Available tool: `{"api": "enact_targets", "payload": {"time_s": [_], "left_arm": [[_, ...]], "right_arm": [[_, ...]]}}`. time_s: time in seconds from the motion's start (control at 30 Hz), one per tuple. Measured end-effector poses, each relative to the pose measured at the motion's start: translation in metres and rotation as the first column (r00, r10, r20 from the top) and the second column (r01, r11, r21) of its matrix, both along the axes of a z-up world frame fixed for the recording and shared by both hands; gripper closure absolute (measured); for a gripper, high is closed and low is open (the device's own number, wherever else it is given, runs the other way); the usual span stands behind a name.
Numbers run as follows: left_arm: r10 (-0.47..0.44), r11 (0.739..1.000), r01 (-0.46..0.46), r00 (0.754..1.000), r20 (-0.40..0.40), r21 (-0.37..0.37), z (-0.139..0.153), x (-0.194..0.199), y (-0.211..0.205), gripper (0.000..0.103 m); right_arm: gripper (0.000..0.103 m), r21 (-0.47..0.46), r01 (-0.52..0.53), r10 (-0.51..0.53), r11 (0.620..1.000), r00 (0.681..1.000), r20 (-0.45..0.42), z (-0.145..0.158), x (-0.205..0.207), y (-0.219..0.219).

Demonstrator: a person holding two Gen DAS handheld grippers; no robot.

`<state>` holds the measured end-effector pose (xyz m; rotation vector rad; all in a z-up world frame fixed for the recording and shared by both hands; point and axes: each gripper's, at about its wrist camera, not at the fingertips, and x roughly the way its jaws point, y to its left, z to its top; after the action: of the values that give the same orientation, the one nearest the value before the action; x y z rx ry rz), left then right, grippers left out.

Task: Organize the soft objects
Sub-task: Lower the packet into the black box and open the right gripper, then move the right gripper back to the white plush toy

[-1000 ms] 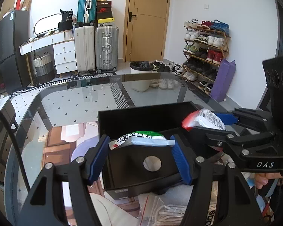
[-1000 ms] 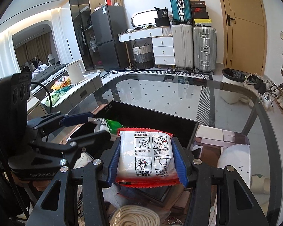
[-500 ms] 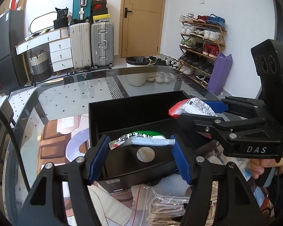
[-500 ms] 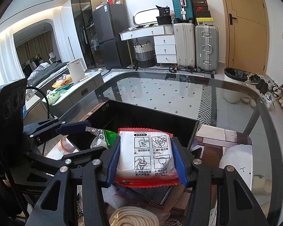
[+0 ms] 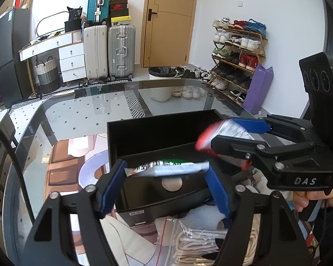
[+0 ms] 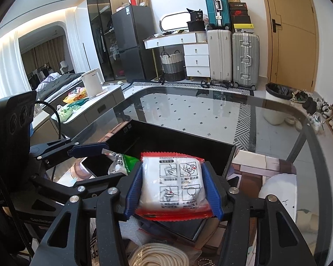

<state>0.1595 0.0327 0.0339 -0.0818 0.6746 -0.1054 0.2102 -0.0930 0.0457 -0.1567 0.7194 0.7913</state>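
Now both sets of jaws are opening over the black box (image 5: 157,133), which a moment ago they were not. The left gripper (image 5: 166,177) has the green-and-white packet (image 5: 166,166) between its blue pads (image 5: 112,184); the packet reaches the left pad, its right end lies just short of the right pad, and it hangs blurred, above the box's near compartment. The right gripper (image 6: 173,186) has the red-edged white packet (image 6: 173,184) between its ribbed blue pads (image 6: 211,188); both pads are close along its sides, but I cannot tell whether they press on it. Compared with half a second ago, both grips have loosened, so I judge this the release: both packets are about to drop into the box, finishing this pair.

Both packets are glossy plastic film over a soft, pillowy filling, and the red-edged one has crimped, saw-toothed seams and printed instruction panels. The box is rigid, matte, straight-walled, with an inner divider. It stands on a smooth, reflective glass table (image 6: 188,102). Near the grippers lie a zip bag of coiled cream rope (image 5: 199,243) and other soft clutter, still unsorted.
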Motion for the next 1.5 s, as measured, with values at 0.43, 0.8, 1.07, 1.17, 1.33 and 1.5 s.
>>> {"api": "enact_targets", "payload": {"time_s": [0.43, 0.8, 1.07, 1.17, 1.33, 1.5], "left_arm": [[0.063, 0.998, -0.062, 0.994, 0.093, -0.014, 0.016, -0.031, 0.016, 0.000], [0.109, 0.994, -0.110, 0.993, 0.048, 0.003, -0.006, -0.067, 0.021, 0.000], [0.097, 0.994, -0.099, 0.993, 0.061, 0.035, -0.016, -0.095, 0.011, 0.000], [0.082, 0.995, -0.085, 0.995, 0.054, 0.058, -0.018, -0.102, 0.006, 0.000], [0.058, 0.998, -0.058, 0.998, -0.002, 0.018, -0.025, -0.107, 0.004, 0.000], [0.048, 0.998, -0.047, 0.999, -0.007, 0.033, -0.028, -0.114, 0.000, 0.000]], "right_arm": [[0.004, 0.005, 0.078, -0.079, 0.997, 0.997, 0.020, 0.015, -0.024, -0.040], [0.001, 0.012, 0.151, -0.151, 0.988, 0.989, -0.001, 0.006, -0.063, -0.078], [0.001, 0.006, 0.167, -0.167, 0.986, 0.986, 0.004, 0.003, -0.086, -0.092], [0.001, -0.005, 0.178, -0.178, 0.984, 0.984, 0.014, 0.001, -0.091, -0.099], [0.001, -0.002, 0.194, -0.194, 0.981, 0.981, 0.006, -0.003, -0.098, -0.110], [0.001, -0.038, 0.209, -0.209, 0.977, 0.978, 0.000, -0.010, -0.098, -0.112]]}}
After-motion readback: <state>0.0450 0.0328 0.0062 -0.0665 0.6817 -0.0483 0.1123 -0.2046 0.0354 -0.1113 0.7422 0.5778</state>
